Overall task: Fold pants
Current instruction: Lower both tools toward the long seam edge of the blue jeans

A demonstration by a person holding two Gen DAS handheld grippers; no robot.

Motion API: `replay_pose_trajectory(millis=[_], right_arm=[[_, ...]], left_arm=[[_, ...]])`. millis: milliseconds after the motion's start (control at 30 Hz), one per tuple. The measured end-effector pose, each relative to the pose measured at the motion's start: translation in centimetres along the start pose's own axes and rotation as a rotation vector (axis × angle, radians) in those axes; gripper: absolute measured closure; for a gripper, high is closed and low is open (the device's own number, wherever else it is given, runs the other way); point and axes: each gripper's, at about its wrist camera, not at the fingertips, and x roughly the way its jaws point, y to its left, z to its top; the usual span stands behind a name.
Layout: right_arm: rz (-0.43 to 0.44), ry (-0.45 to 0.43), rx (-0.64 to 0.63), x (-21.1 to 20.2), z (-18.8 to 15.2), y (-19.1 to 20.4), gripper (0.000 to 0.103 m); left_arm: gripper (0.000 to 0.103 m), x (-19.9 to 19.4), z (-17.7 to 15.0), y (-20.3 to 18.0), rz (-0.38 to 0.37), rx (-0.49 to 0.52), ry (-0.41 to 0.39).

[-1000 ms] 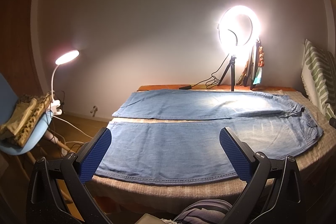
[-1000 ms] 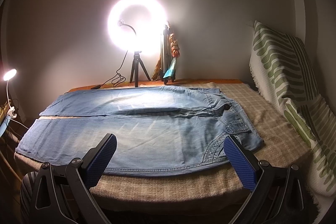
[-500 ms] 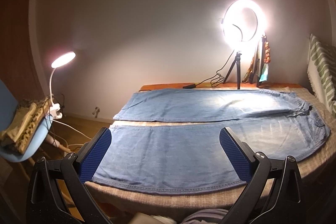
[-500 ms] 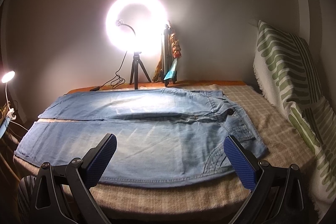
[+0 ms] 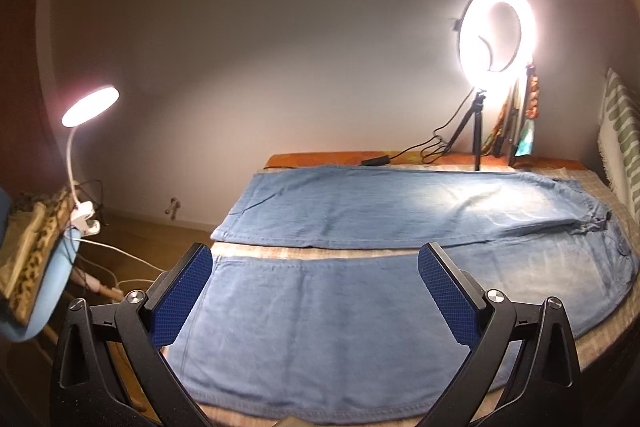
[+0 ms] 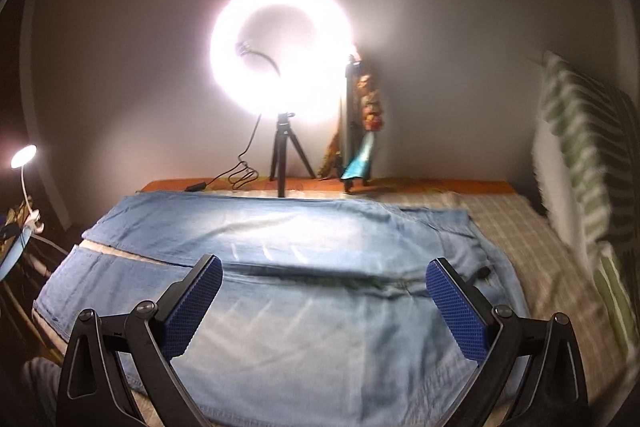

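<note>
Light blue jeans [image 5: 360, 219] lie flat on a checked beige cover, legs pointing left, waist to the right, with a narrow gap between the two legs. My left gripper [image 5: 312, 291] is open and empty above the near leg by its hem end. The jeans also show in the right wrist view [image 6: 304, 239]. My right gripper [image 6: 324, 299] is open and empty above the crotch and waist area. Both have blue pads and touch nothing.
A lit ring light on a tripod [image 5: 496, 31] stands at the far edge with a cable and a dark stand beside it. A striped green pillow [image 6: 580, 147] leans at the right. A clip lamp [image 5: 90, 107] and blue chair with cloth [image 5: 32, 259] stand left.
Both grippers have moved forward over the jeans. The left view has swung left toward the hems, the right view sits closer over the waist. Jaws stay open.
</note>
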Motion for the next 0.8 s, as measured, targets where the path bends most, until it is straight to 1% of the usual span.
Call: replay_pose_trajectory(millis=[133,200,267,367,533,633,800], right_arm=[[0.041,0.014,-0.085,4.5,2.2,1.0,0.0],[0.055,0.02,-0.104,6.5,2.8,1.3,0.0],[0.077,0.049,-0.114,9.3,3.6,1.7,0.0],[0.138,0.093,-0.146,13.9,4.8,2.5,0.0],[0.176,0.14,-0.225,19.9,5.8,3.9,0.0],[0.172,0.174,-0.292,23.9,6.2,4.6,0.001],[0.2,0.244,-0.303,30.5,7.1,4.7,0.006]], left_arm=[[0.001,3.7,1.3,0.6,-0.012,0.01,0.037],[0.001,5.5,1.8,0.6,-0.015,0.022,0.055],[0.001,7.5,2.3,0.5,-0.029,0.029,0.078],[0.001,10.3,2.7,0.2,-0.052,0.03,0.114],[0.001,14.6,3.5,-0.2,-0.074,0.036,0.149],[0.001,17.0,3.9,-0.5,-0.084,0.042,0.17],[0.001,20.7,4.2,-0.7,-0.121,0.04,0.203]])
